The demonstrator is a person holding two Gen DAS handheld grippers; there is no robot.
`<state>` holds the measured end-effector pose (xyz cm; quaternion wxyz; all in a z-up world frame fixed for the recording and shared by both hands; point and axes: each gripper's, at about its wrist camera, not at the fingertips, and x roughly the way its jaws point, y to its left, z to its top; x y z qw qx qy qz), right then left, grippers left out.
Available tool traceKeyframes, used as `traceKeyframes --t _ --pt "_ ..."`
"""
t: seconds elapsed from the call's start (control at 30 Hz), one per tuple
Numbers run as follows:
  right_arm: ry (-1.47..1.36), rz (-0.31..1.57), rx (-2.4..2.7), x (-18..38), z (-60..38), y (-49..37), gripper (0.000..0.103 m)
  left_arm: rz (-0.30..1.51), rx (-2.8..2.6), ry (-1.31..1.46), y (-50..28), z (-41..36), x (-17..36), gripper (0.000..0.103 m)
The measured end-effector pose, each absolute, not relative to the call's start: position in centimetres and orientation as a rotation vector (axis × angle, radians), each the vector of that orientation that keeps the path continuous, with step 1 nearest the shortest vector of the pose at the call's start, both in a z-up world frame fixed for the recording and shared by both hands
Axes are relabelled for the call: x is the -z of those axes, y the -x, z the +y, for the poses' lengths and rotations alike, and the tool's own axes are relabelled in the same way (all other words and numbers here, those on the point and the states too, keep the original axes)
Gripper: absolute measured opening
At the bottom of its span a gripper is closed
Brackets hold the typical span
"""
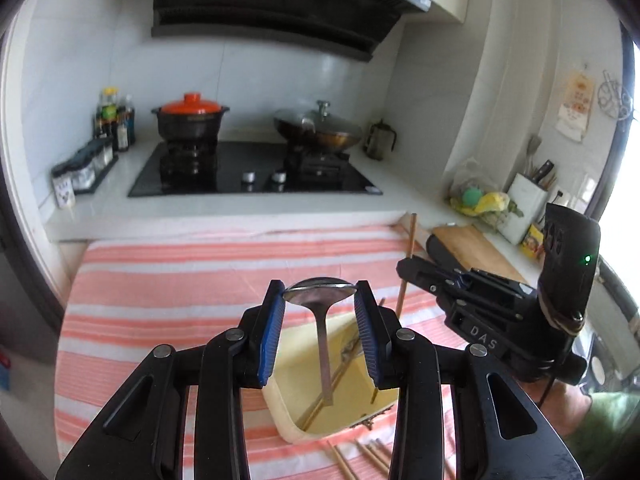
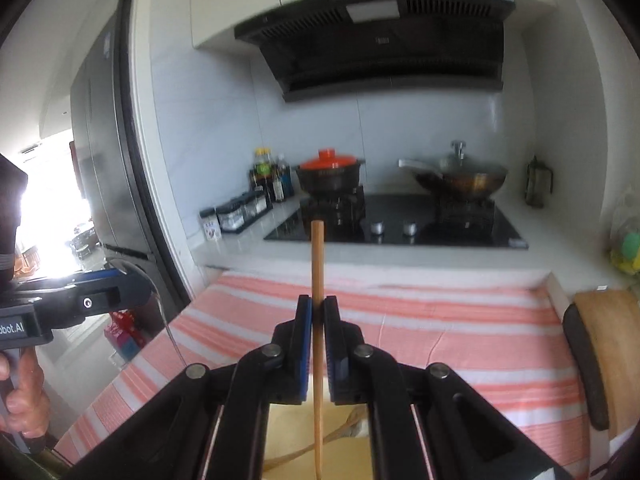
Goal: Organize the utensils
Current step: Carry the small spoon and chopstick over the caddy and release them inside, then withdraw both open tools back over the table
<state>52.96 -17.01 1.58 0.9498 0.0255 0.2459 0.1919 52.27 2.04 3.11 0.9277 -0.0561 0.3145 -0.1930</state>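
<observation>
My left gripper [image 1: 320, 294] is shut on the bowl of a metal spoon [image 1: 322, 320]; its handle hangs down over a cream-yellow utensil box [image 1: 352, 404] on the striped cloth. The box holds wooden chopsticks [image 1: 320, 404]. More chopsticks [image 1: 372, 460] lie loose on the cloth in front of the box. My right gripper [image 2: 318, 308] is shut on a wooden chopstick [image 2: 318, 264], held upright above the box [image 2: 292, 436]. The right gripper also shows in the left wrist view [image 1: 404, 270], to the right of the box, with the chopstick [image 1: 408, 260] upright in it.
The pink and white striped cloth [image 1: 180, 300] covers the worktop. Behind it is a black hob [image 1: 256, 172] with an orange-lidded pot [image 1: 191, 116] and a lidded wok [image 1: 320, 126]. Condiment bottles [image 1: 114, 120] stand at the left. A wooden cutting board [image 1: 472, 248] lies at the right.
</observation>
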Motion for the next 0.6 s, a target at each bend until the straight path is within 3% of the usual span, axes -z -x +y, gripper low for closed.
traceKeyframes --t 0.23,0.27,0.3,0.37,0.47,0.53,0.6 --pt "-0.076 0.733 -0.390 5.7 -16.9 -56.3 0.010 0.807 0.355 0.090 -55.7 0.2 3.6 0.036" --pt "-0.082 0.761 -0.392 6.1 -16.9 -56.6 0.016 0.820 0.354 0.087 -56.0 0.1 3.8 0.038" --pt "-0.095 0.779 -0.396 6.1 -17.0 -56.8 0.032 0.828 0.357 0.088 -55.9 0.2 3.8 0.040" --pt "-0.117 0.771 -0.382 5.0 -17.6 -56.1 0.043 0.822 0.355 0.092 -54.9 1.0 2.7 0.047" --pt "-0.113 0.726 -0.375 1.5 -18.8 -53.4 0.043 0.765 0.337 0.065 -50.7 3.2 0.1 0.085" --pt "-0.068 0.694 -0.370 -0.7 -19.7 -50.2 0.047 0.740 0.310 0.007 -47.0 4.7 -0.9 0.095" --pt "0.002 0.666 -0.365 -1.9 -20.8 -46.1 0.057 0.755 0.299 -0.044 -43.1 6.0 -0.9 0.098"
